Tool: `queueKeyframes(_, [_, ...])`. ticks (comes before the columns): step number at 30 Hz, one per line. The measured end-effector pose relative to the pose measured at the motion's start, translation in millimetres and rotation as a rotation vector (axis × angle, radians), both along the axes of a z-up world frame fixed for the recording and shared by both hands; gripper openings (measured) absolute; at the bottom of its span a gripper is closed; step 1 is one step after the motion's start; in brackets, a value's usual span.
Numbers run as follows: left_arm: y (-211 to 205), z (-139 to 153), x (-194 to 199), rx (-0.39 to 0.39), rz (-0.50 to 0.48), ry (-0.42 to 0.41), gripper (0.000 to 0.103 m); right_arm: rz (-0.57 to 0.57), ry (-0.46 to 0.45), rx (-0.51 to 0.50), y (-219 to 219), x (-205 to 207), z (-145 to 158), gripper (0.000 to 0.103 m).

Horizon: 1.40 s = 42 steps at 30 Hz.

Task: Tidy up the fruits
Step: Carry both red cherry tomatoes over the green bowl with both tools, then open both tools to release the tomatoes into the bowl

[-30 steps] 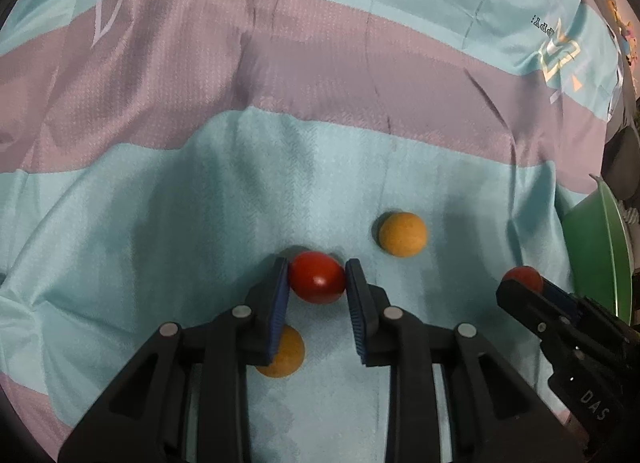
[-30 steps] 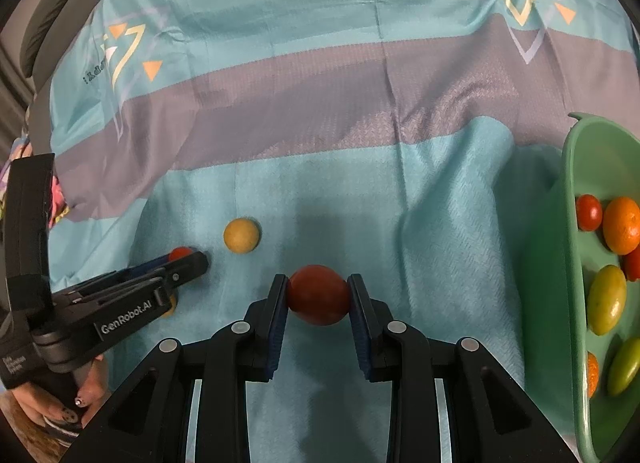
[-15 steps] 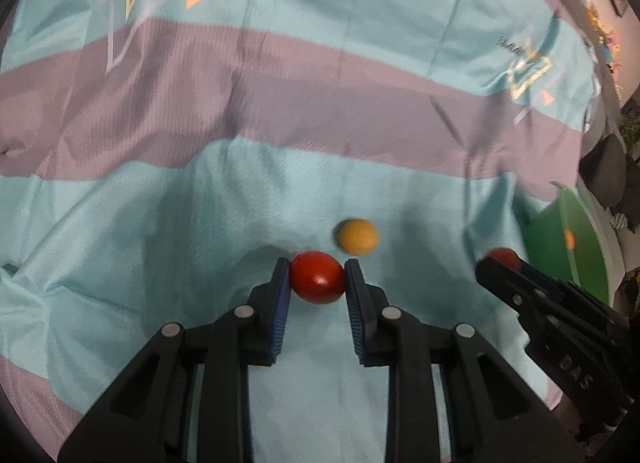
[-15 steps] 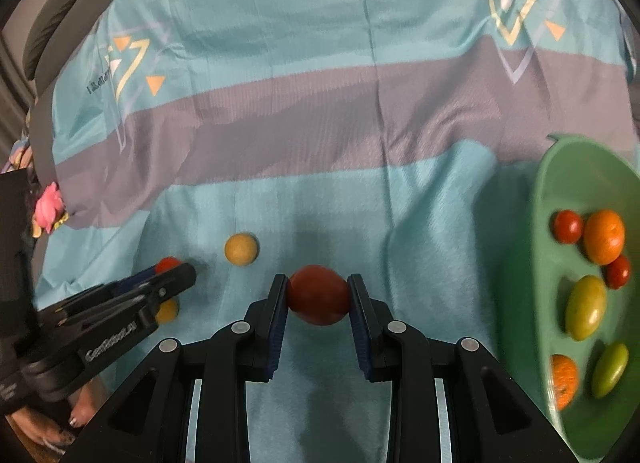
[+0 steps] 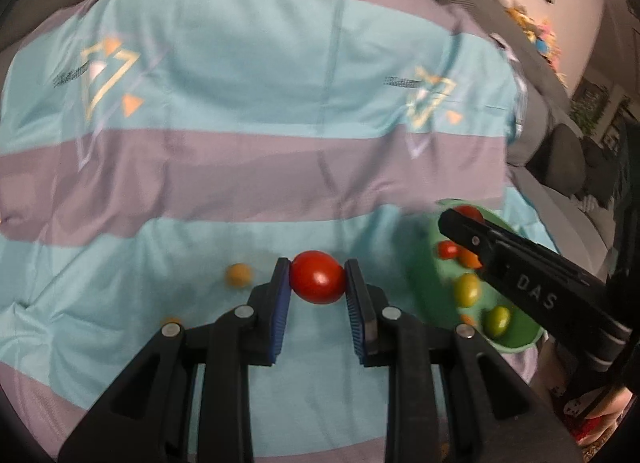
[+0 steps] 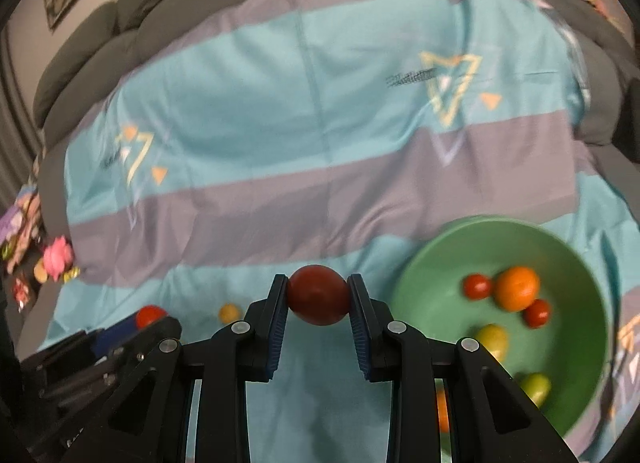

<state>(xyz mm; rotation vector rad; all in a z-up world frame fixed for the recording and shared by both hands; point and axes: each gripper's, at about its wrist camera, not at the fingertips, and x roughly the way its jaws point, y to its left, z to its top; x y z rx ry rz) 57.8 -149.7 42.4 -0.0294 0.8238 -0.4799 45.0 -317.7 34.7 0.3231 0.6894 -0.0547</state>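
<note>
My left gripper (image 5: 318, 277) is shut on a bright red tomato (image 5: 318, 278), held above the striped cloth. My right gripper (image 6: 319, 295) is shut on a darker red tomato (image 6: 319, 296), held up left of the green bowl (image 6: 436, 247). The bowl holds several red, orange and yellow-green fruits (image 6: 516, 289). In the left wrist view the right gripper (image 5: 456, 219) reaches over the bowl (image 5: 424, 263) with its tomato (image 5: 468, 212). A small yellow-orange fruit (image 5: 239, 275) lies on the cloth; it also shows in the right wrist view (image 6: 229, 313). The left gripper's tomato (image 6: 149, 316) shows at lower left there.
A teal and mauve striped cloth (image 5: 280, 123) covers the surface. Another small orange fruit (image 5: 172, 321) lies near the left gripper's body. Grey cushions (image 6: 100, 35) ring the far edge. Colourful toys (image 6: 56, 259) sit at the left edge.
Both grippers have risen and tilted up with their tomatoes, so more cloth and the cushions show. The right gripper has moved toward the bowl, which now shows whole.
</note>
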Motion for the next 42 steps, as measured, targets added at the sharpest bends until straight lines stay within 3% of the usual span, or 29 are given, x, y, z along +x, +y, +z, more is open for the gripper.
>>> queueKeyframes(7, [-56,-1,-9,-0.043,-0.118,0.043,0.026,-0.124,-0.038,-0.016,-49,-26,10,0.031])
queueKeyframes(13, [-95,-11,-15,-0.072,-0.223,0.096,0.026,-0.255,-0.002,0.0,-89,-38,1,0.031])
queueKeyframes(17, [-118,-21,-21,-0.05,-0.259,0.119,0.026,-0.317,0.04,0.01,-110,-40,-8,0.031])
queueKeyframes(25, [-143,-35,-22,-0.01,-0.296,0.147,0.026,-0.346,0.126,0.039,-127,-37,-29,0.031])
queueKeyframes(42, [-145,-52,-18,-0.001,-0.297,0.197,0.026,-0.343,0.216,0.005,-127,-24,-45,0.031])
